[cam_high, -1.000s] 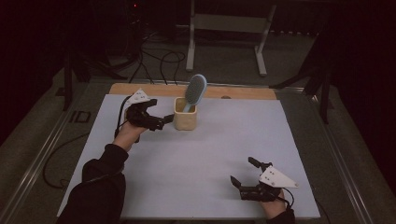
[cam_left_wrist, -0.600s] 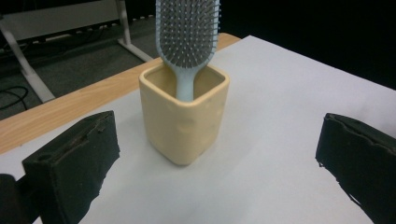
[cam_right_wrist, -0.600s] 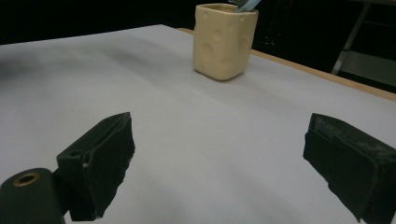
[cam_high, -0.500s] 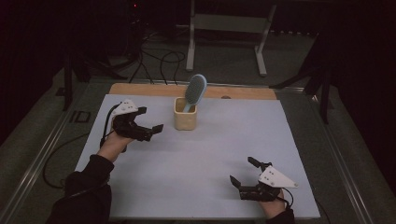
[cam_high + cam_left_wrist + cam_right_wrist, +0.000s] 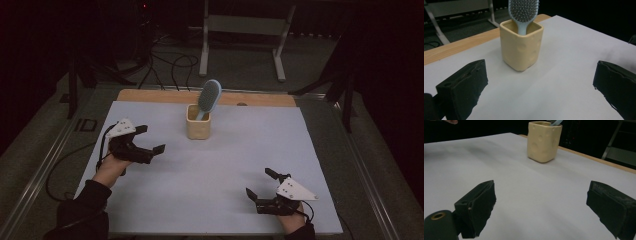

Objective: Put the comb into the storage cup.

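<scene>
A cream square cup (image 5: pixel 199 122) stands upright at the back middle of the white table sheet (image 5: pixel 220 165), and a light blue hairbrush (image 5: pixel 209 96) stands in it, head up. My left gripper (image 5: pixel 150 139) is open, empty, left of the cup and a little nearer the person. Its own view faces the cup (image 5: pixel 521 45) and the brush's bristles (image 5: pixel 524 11) between wide-apart jaws. My right gripper (image 5: pixel 260 183) is open and empty near the front right edge. In its view the cup (image 5: pixel 544 141) stands far ahead, with a sliver of the brush (image 5: pixel 555 122) at the top.
A wooden strip (image 5: pixel 150 95) runs along the table's far edge. Beyond it stand a metal frame (image 5: pixel 240 25) and floor cables (image 5: pixel 165 65). A metal rail (image 5: pixel 45 170) borders the table's left side.
My left gripper has drawn back from beside the cup, down and to the left toward the person, still open. The right gripper has stayed put.
</scene>
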`<state>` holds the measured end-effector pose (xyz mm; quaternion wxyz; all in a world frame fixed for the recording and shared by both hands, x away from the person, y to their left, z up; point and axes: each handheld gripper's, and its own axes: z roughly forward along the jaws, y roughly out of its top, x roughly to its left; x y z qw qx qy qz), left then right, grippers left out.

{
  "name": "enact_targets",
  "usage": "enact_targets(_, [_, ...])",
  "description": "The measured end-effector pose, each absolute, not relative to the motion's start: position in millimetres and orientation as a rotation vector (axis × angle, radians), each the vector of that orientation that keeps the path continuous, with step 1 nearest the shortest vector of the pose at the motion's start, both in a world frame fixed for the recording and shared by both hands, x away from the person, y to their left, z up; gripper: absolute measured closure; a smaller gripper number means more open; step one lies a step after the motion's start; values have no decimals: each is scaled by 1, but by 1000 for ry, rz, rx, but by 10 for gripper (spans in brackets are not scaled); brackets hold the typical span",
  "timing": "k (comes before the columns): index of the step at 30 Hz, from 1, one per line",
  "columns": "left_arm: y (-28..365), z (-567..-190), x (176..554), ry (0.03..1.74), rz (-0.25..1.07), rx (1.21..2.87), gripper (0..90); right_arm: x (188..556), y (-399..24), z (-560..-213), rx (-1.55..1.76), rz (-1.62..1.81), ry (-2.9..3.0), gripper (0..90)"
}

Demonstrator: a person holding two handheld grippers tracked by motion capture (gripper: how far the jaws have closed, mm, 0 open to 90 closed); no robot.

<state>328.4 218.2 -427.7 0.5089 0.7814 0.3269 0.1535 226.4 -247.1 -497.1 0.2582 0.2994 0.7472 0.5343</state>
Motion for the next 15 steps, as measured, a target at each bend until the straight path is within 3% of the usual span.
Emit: enact_targets(15, [239,-441,289,802,372,1881,0,226,-246,-497,813,1449,2026,83])
